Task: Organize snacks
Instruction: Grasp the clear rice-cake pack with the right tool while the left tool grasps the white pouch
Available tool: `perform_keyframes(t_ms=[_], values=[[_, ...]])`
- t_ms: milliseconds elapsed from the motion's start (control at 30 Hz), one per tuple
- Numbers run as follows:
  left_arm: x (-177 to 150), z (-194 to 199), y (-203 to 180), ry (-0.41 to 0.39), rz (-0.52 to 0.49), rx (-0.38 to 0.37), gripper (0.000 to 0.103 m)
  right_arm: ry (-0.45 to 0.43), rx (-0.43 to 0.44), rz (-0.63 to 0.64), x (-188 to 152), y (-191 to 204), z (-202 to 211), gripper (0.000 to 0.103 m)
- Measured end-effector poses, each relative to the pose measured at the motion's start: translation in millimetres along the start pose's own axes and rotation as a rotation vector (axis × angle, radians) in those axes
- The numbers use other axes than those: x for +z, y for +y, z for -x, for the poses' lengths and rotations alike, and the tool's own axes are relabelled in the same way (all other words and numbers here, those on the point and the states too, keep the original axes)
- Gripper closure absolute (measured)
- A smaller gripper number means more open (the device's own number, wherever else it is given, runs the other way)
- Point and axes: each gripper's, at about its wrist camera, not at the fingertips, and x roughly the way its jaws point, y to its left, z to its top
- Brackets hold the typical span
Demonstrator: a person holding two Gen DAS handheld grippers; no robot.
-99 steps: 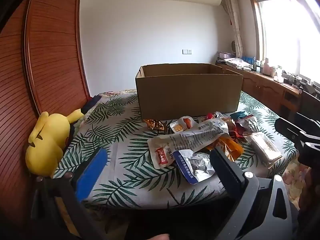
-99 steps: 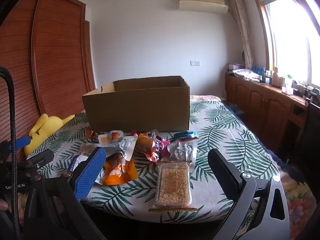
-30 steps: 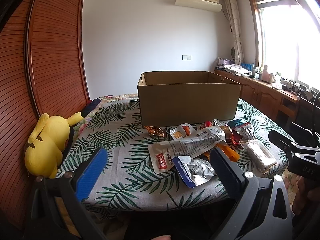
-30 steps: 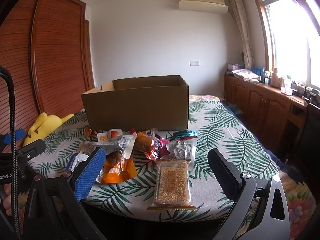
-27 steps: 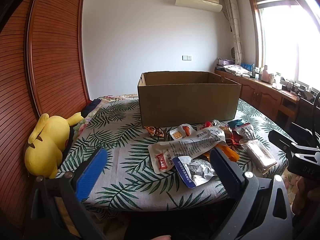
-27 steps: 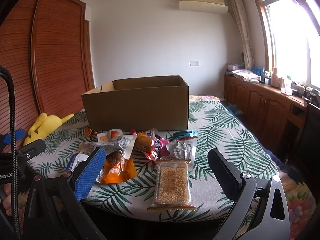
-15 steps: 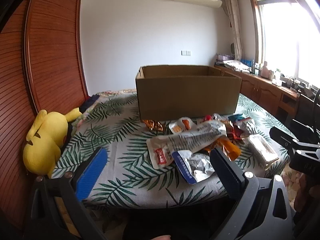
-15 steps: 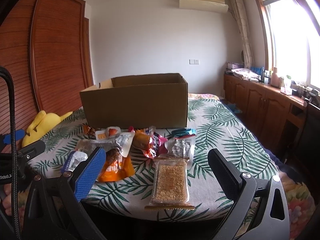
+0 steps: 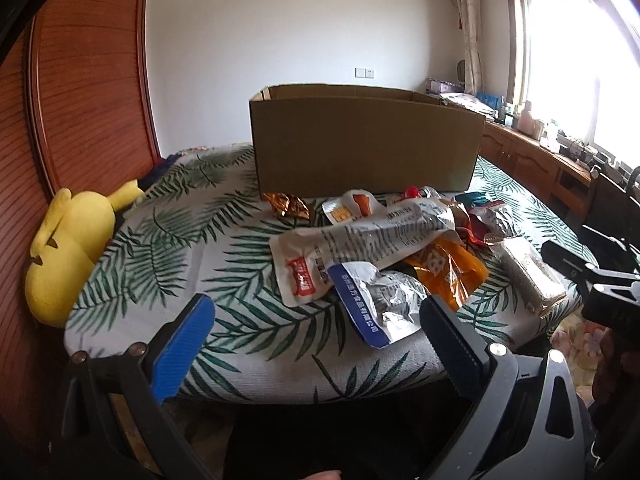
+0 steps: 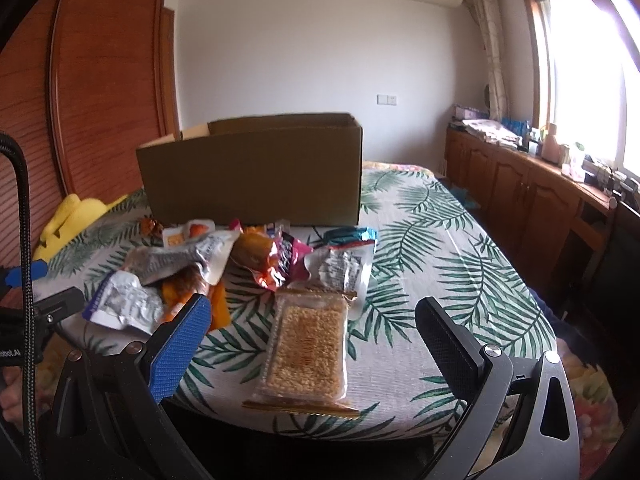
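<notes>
the left gripper [image 9: 316, 320] is hovering at the near edge of the worktop [image 9: 224, 248], its fingers [image 9: 188, 332] spread wide with nothing between them. the right gripper [image 10: 312, 320] is hanging at the same near edge further right, its fingers [image 10: 444, 332] also gaping and empty.

just beyond the right gripper a clear pack of grain bars [image 10: 308, 352] is lying flat near the worktop's edge. ahead of the left gripper a crumpled silver pouch with a blue band [image 9: 376, 304] is sitting at the front of the snack pile, with a long white pouch [image 9: 360, 244] leaning across it and an orange packet [image 9: 452, 268] tucked beside them. behind these, a silver packet with a teal top [image 10: 348, 264], a dark red wrapper [image 10: 284, 260] and a small white sachet [image 9: 348, 208] are lying jumbled together, and a little golden-brown wrapper [image 9: 288, 204] is resting apart, close to the box.

the open cardboard box [image 9: 364, 148] is standing upright behind the pile, its inside hidden from both views. a yellow plush toy [image 9: 68, 248] is slumping off the worktop's left side against a wooden panel [image 9: 88, 80].
</notes>
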Motion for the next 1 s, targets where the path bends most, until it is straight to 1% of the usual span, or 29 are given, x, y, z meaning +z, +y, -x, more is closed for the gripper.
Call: perform_keyframes(t_ms=[167, 300, 367, 533, 600, 633, 733, 900, 1000], values=[[1, -16, -5, 0.053, 0.002, -0.033, 0.000, 0.056, 0.022, 0.013, 0, -5, -16, 0.003], [3, -25, -13, 0.076, -0.024, -0.048, 0.000, 0.111, 0.044, 0.031, -1, -7, -28, 0.004], [4, -27, -17, 0.088, -0.036, -0.069, 0.000, 0.141, 0.049, 0.036, -3, -8, -33, 0.007], [8, -26, -27, 0.102, -0.061, -0.114, 0.001, 0.193, 0.043, 0.055, -6, -12, -43, 0.013], [11, -26, -29, 0.103, -0.068, -0.124, 0.001, 0.212, 0.054, 0.051, -6, -15, -47, 0.014], [12, -26, -29, 0.105, -0.068, -0.128, 0.001, 0.222, 0.059, 0.050, -6, -17, -49, 0.016], [23, -29, -27, 0.100, -0.073, -0.122, 0.002, 0.249, 0.069, 0.060, -7, -17, -56, 0.024], [45, -39, -29, 0.084, -0.147, -0.099, 0.002, 0.250, 0.072, 0.086, -8, -15, -60, 0.029], [56, -49, -33, 0.095, -0.204, -0.107, 0.002, 0.250, 0.072, 0.089, -7, -15, -61, 0.030]])
